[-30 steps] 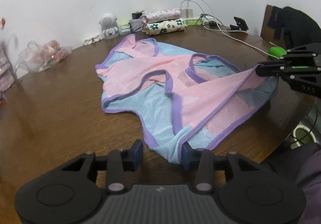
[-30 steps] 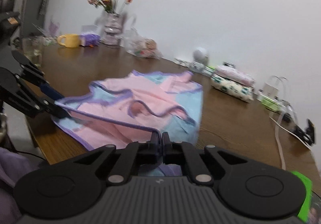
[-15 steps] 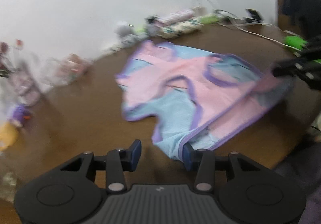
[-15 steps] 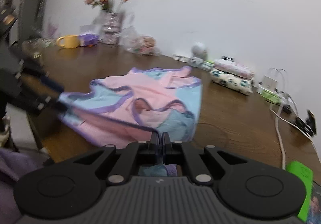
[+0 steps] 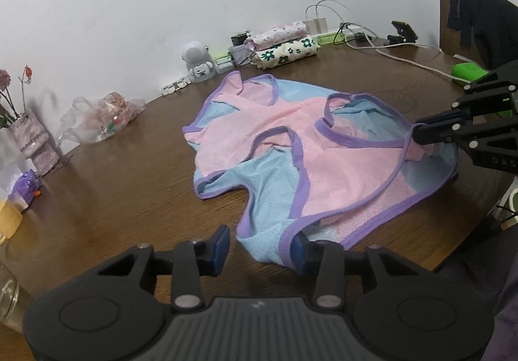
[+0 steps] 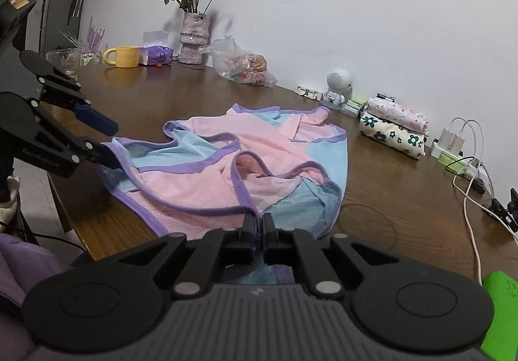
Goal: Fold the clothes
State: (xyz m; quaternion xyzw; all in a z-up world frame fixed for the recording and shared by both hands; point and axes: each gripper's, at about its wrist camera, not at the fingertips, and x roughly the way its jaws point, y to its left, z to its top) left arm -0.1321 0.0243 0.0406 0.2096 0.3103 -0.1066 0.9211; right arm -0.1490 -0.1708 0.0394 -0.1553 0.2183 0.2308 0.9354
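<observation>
A pink and light-blue garment [image 5: 323,160] with purple trim lies spread and crumpled on the brown table [image 5: 129,186]. My left gripper [image 5: 260,249] is open at the garment's near corner. The blue corner lies between its blue pads, against the right one. In the right wrist view the left gripper [image 6: 108,142] shows at the left, its lower finger touching the garment [image 6: 233,167]. My right gripper [image 6: 261,225] is shut on the purple-edged hem. It appears in the left wrist view as the right gripper [image 5: 417,134], holding that hem slightly raised.
Folded clothes [image 5: 285,44] are stacked by the wall with a white robot toy [image 5: 196,61], chargers and cables [image 6: 466,173]. A plastic bag [image 5: 100,116], vase [image 6: 194,34] and yellow mug [image 6: 124,56] stand further left. A green object [image 5: 467,71] and a dark-draped chair [image 5: 476,24] sit at the right.
The left wrist view swung left with blur and came back. The garment's near edge has sagged lower onto the table. The left gripper stays open and the right stays shut on the hem.
</observation>
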